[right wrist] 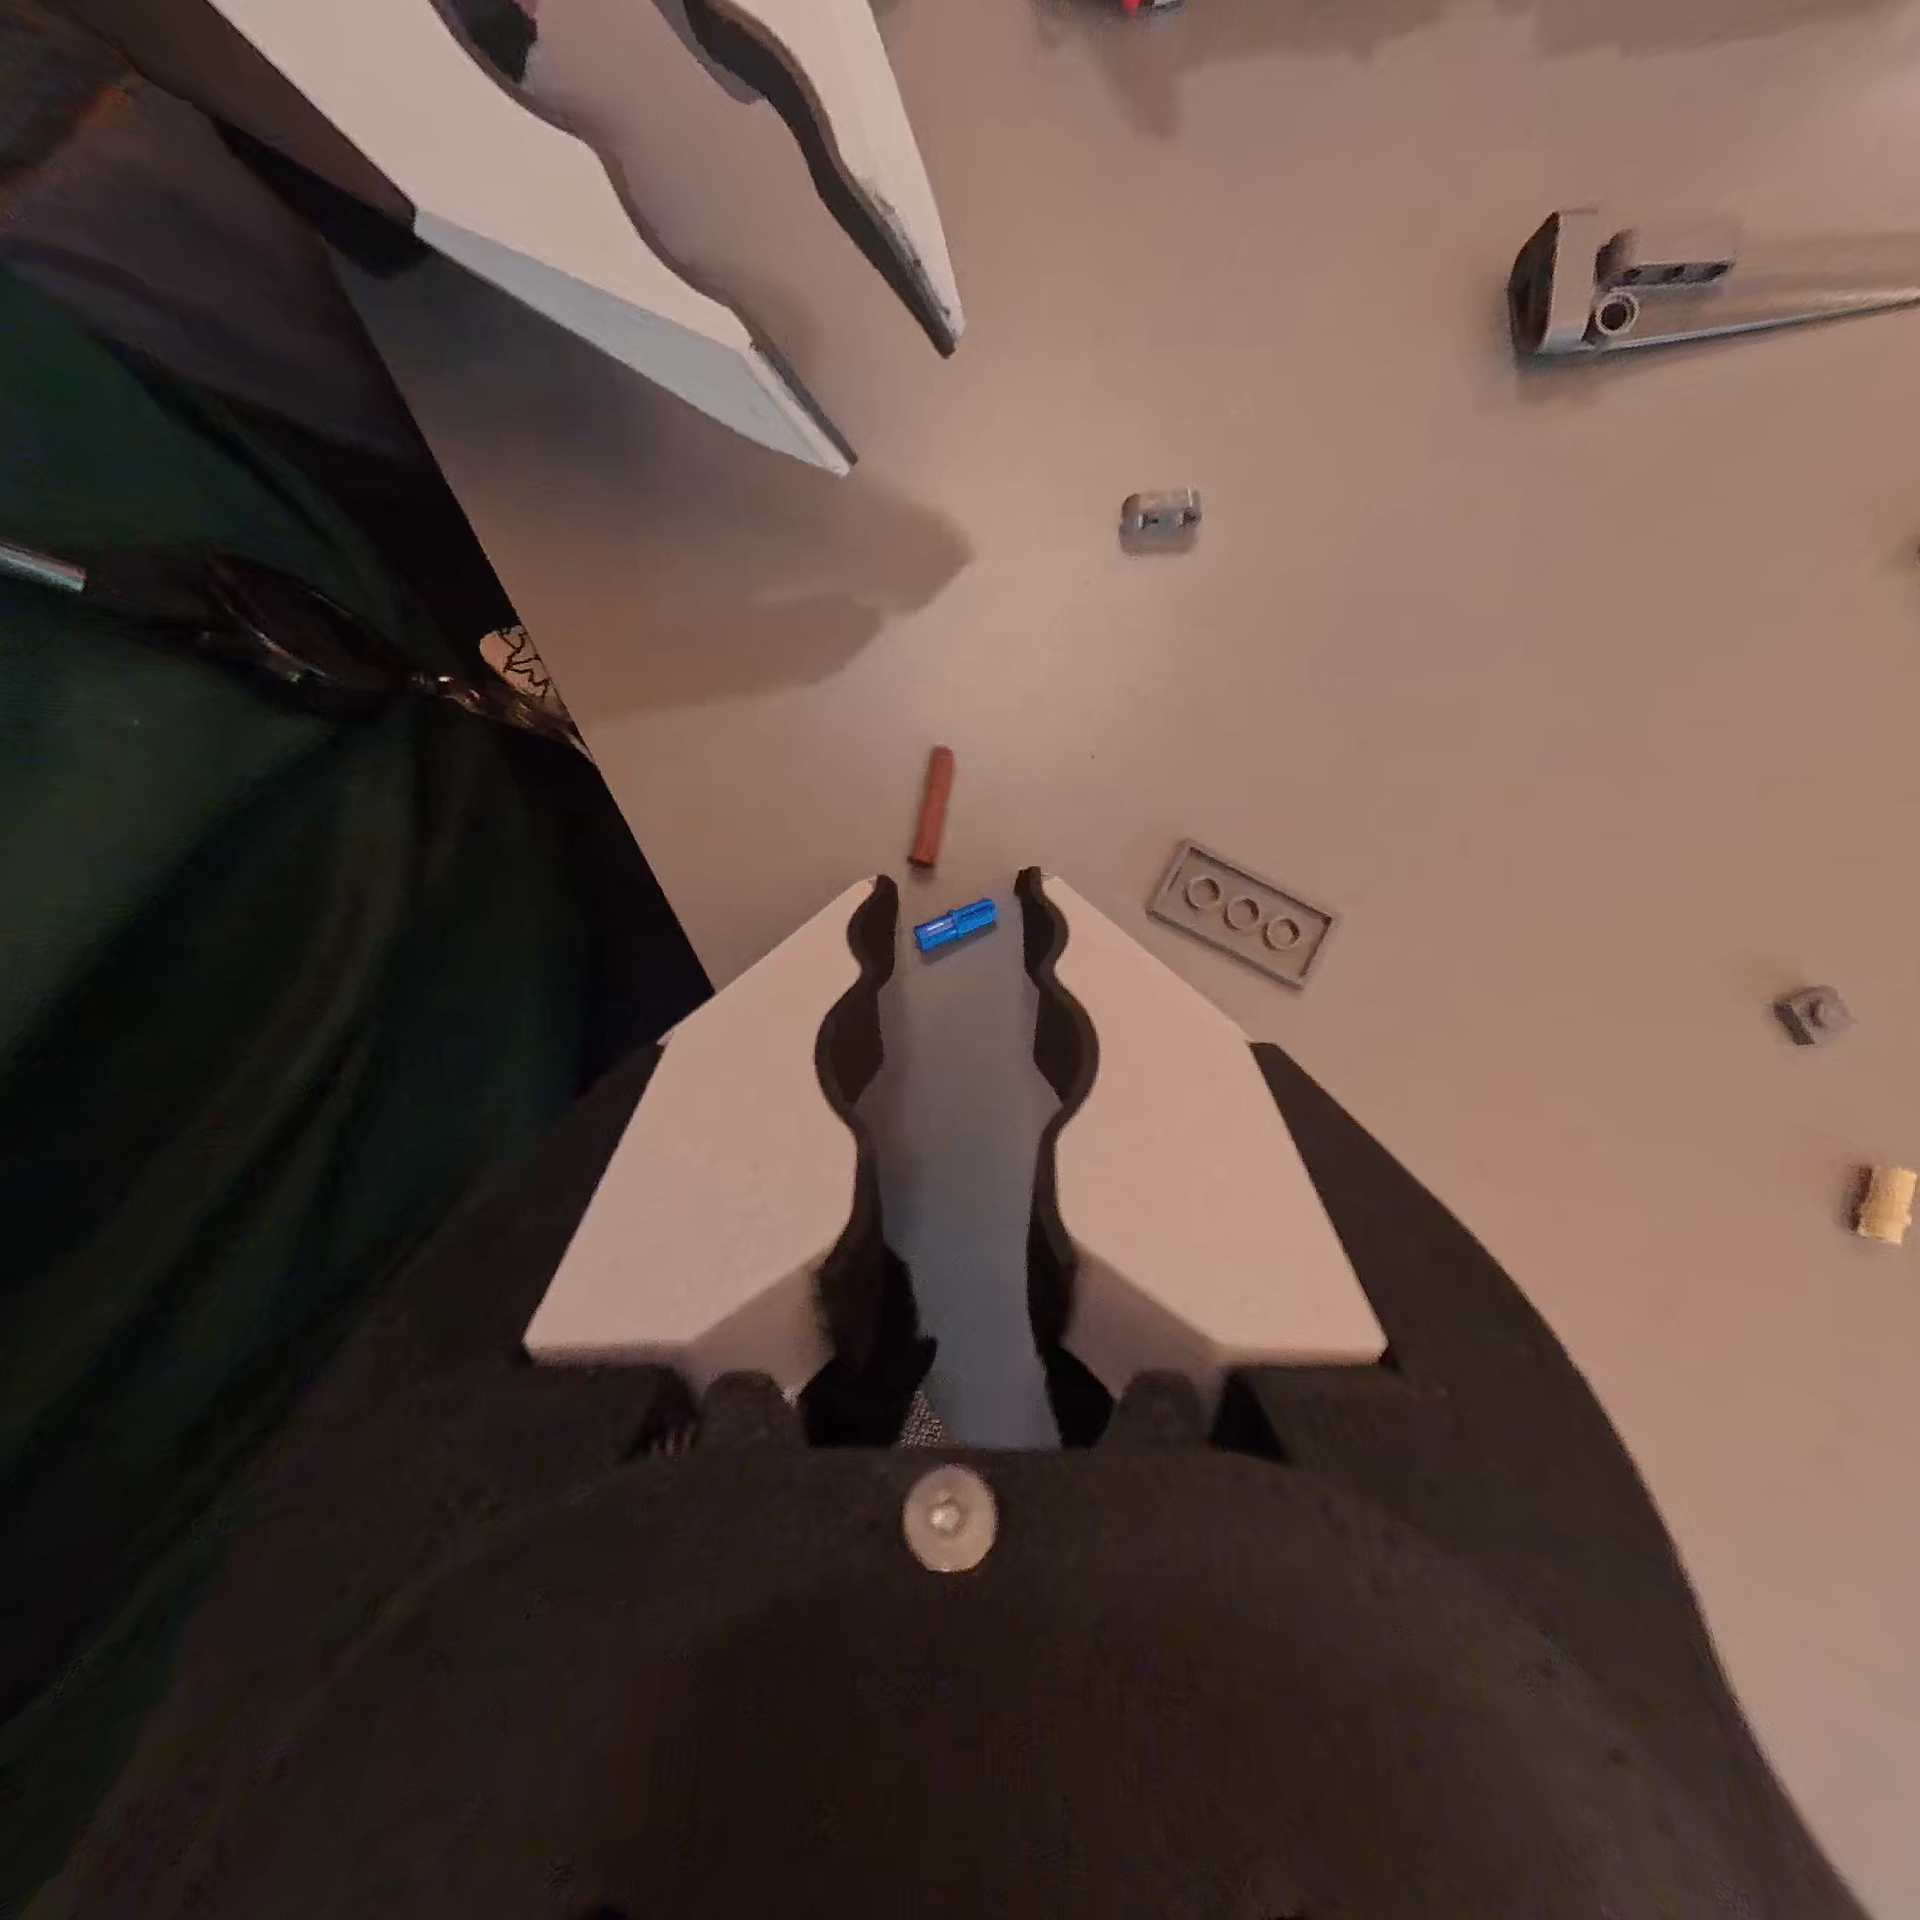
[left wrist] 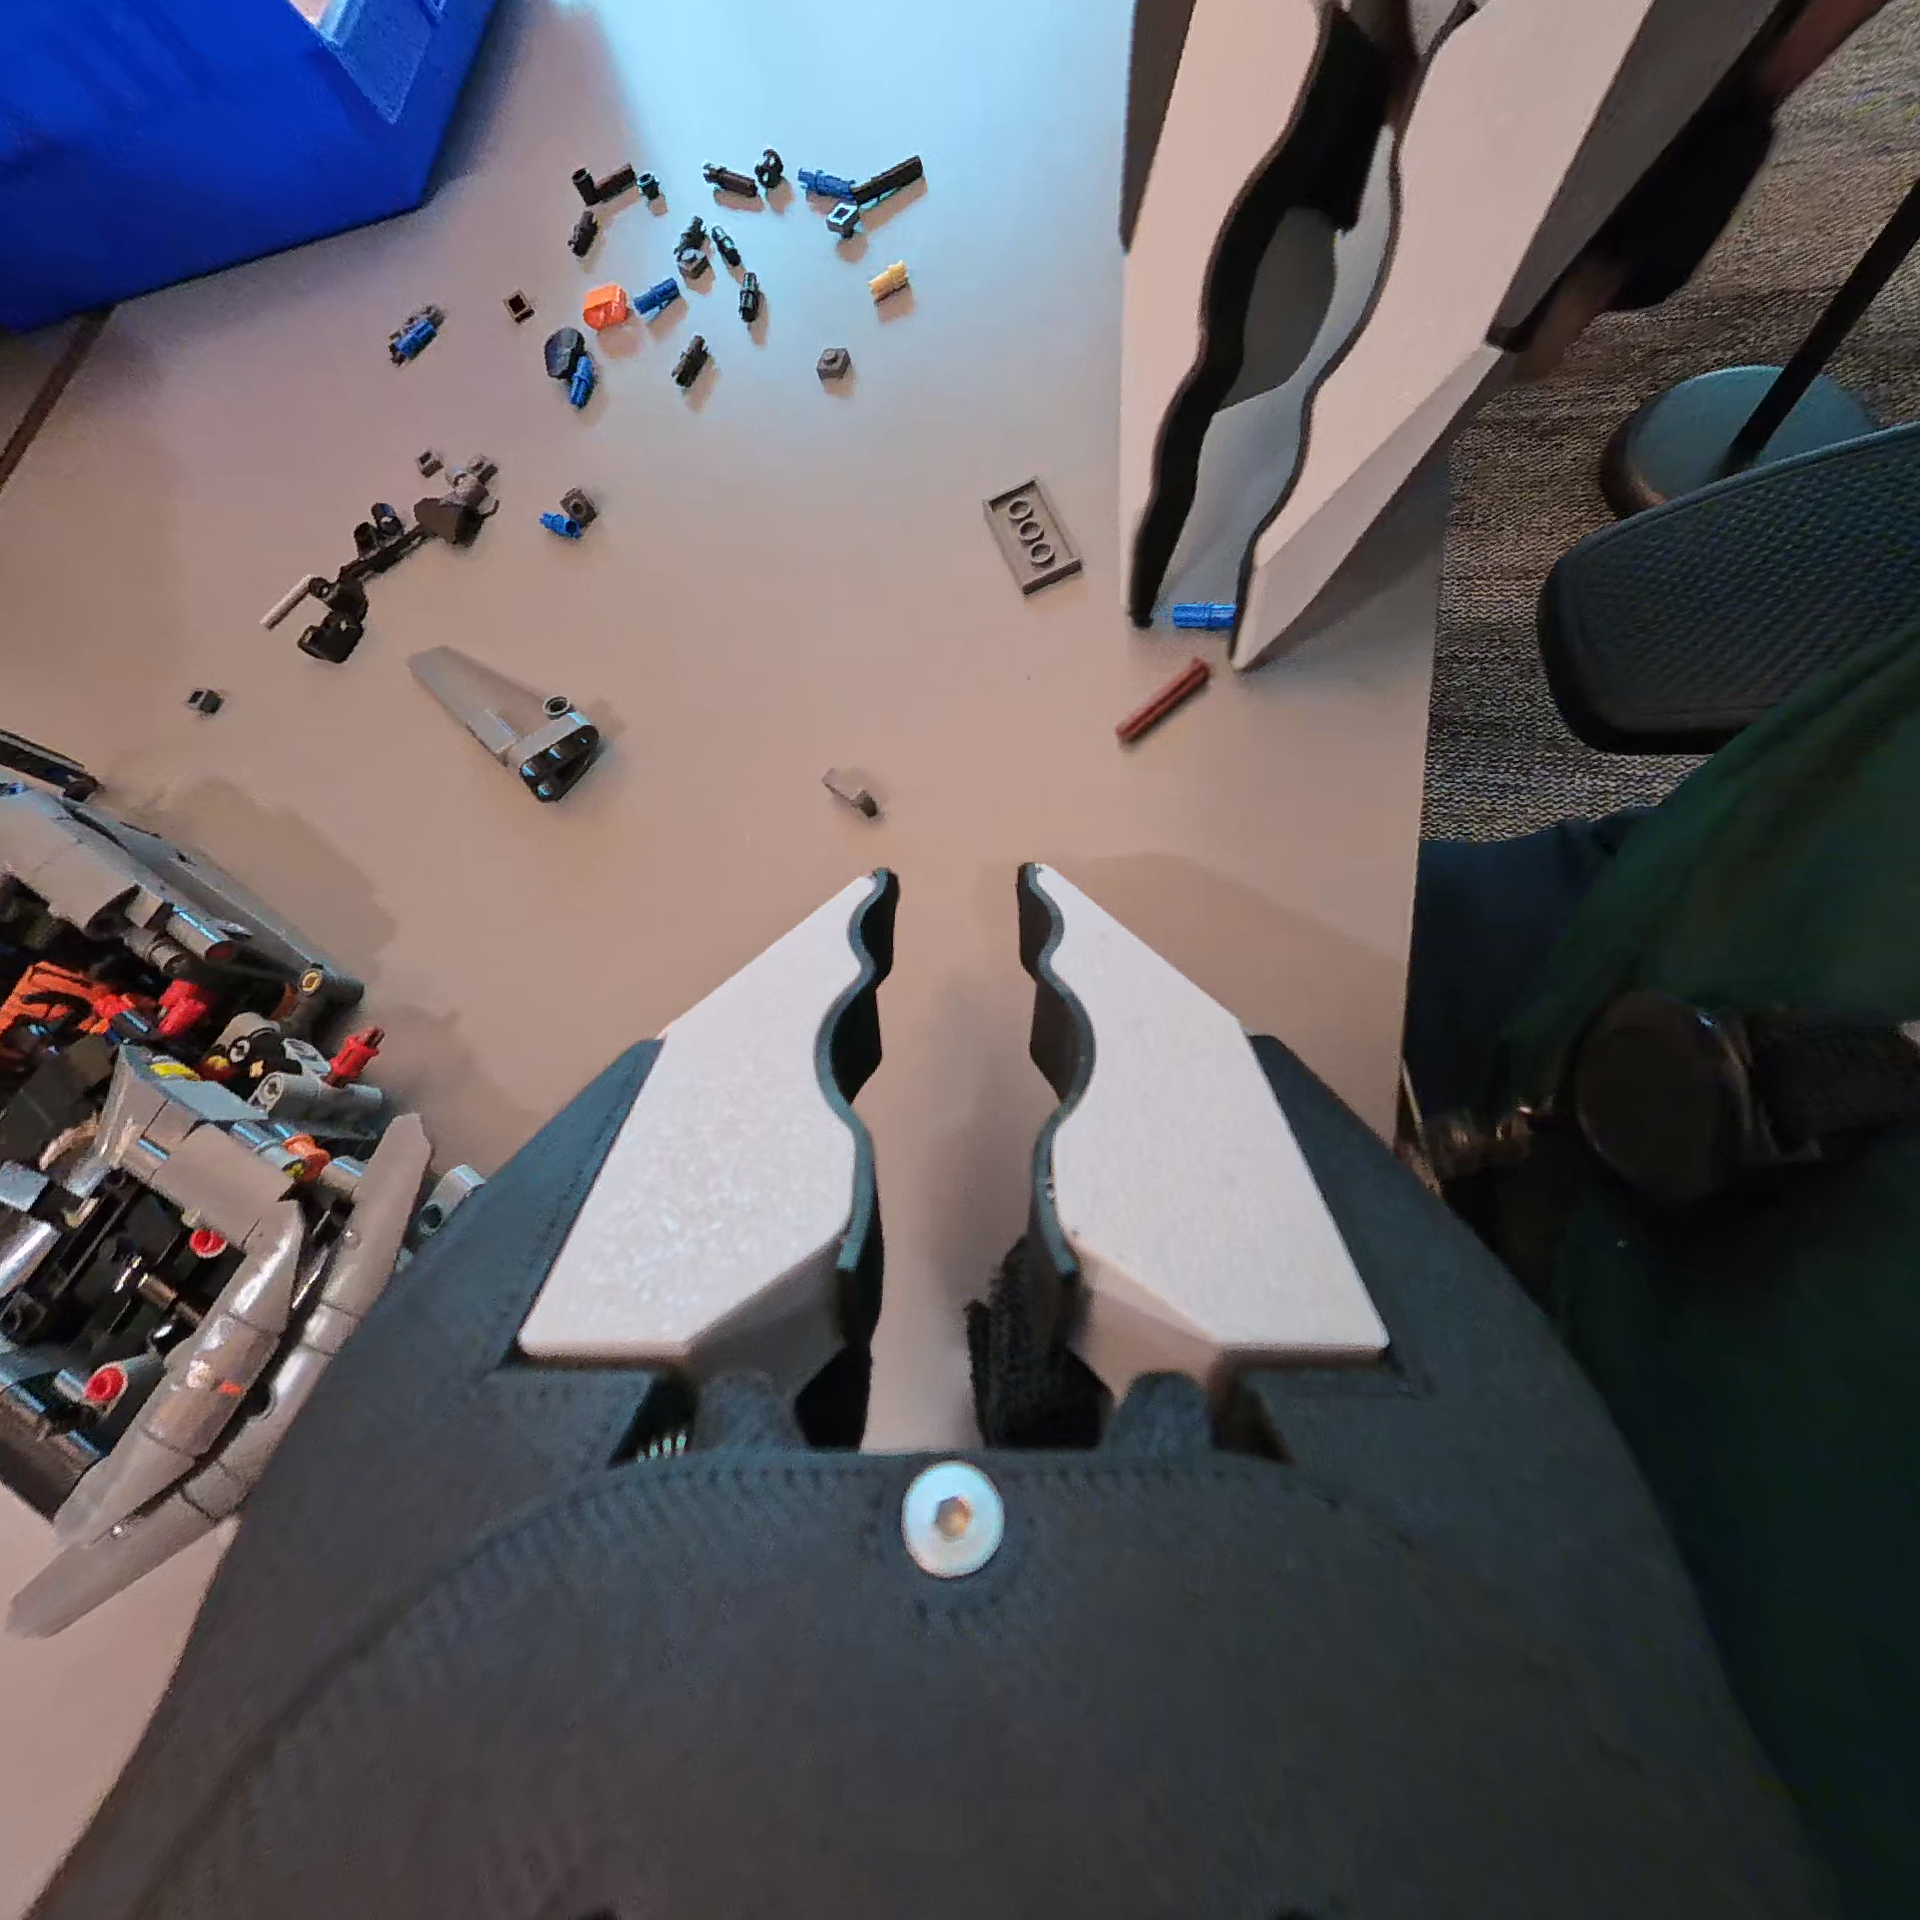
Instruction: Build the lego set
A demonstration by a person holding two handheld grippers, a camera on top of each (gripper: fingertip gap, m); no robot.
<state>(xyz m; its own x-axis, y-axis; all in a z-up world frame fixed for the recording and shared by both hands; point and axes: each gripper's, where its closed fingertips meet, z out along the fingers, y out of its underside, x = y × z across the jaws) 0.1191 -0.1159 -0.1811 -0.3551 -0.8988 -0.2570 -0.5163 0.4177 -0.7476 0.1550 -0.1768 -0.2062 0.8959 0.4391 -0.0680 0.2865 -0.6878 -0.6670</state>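
A partly built grey lego model [left wrist: 156,1195] sits at the left of the table. Loose small pieces [left wrist: 675,281] lie scattered farther out. My left gripper [left wrist: 956,883] is open and empty above bare table. My right gripper [right wrist: 956,894] is open, its tips on either side of a blue pin [right wrist: 954,925] that lies on the table. It shows in the left wrist view [left wrist: 1195,618] with the pin [left wrist: 1203,615] between its tips. A brown axle [right wrist: 931,808] lies just beyond the pin. A grey plate [right wrist: 1242,914] lies to its right.
A blue bin [left wrist: 197,135] stands at the far left. A grey wing panel [left wrist: 499,717] and a small grey piece [left wrist: 852,792] lie mid-table. The table edge [left wrist: 1423,727] runs along the right, with a chair and a person's green sleeve [left wrist: 1714,1143] beyond. A tan pin [right wrist: 1883,1200] lies right. Left tips to right tips: about 8 cm.
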